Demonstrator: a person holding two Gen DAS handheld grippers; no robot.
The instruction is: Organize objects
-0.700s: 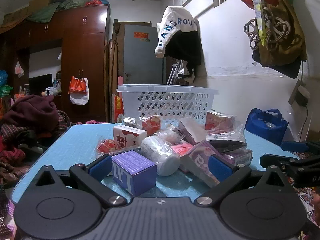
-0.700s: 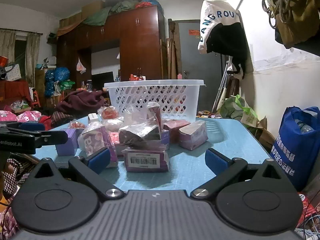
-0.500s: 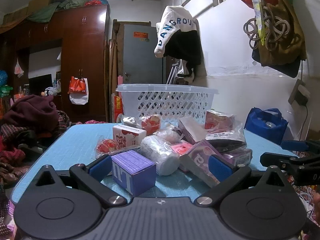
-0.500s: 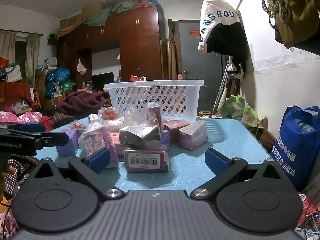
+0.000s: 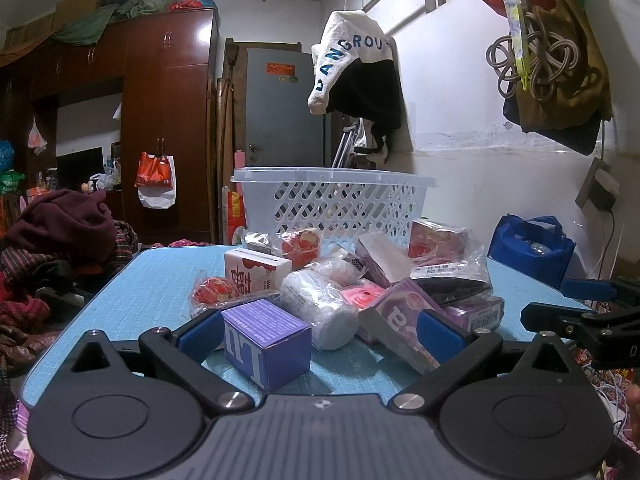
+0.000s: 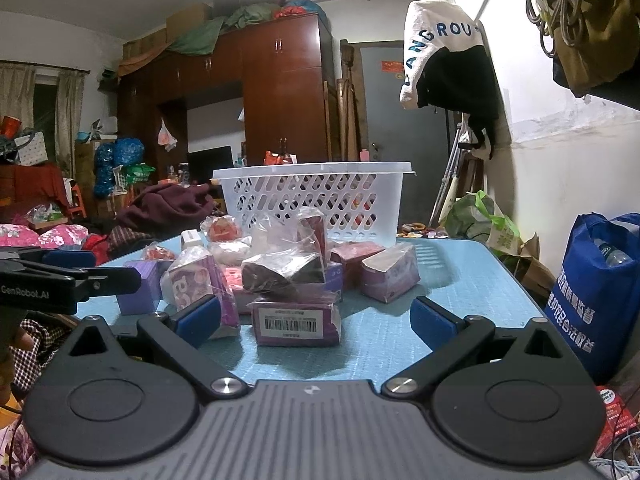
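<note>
Packaged goods [image 5: 340, 288] heaped before white basket [image 5: 332, 200]

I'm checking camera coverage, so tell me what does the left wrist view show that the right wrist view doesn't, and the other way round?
Only the left wrist view shows the wall charger and the orange and white bags hanging on the wardrobe. Only the right wrist view shows the barcode label on the purple packet, the curtained window and the green bag on the floor. Both show the white basket, the blue table, the purple box, and each other's open tool.
</note>
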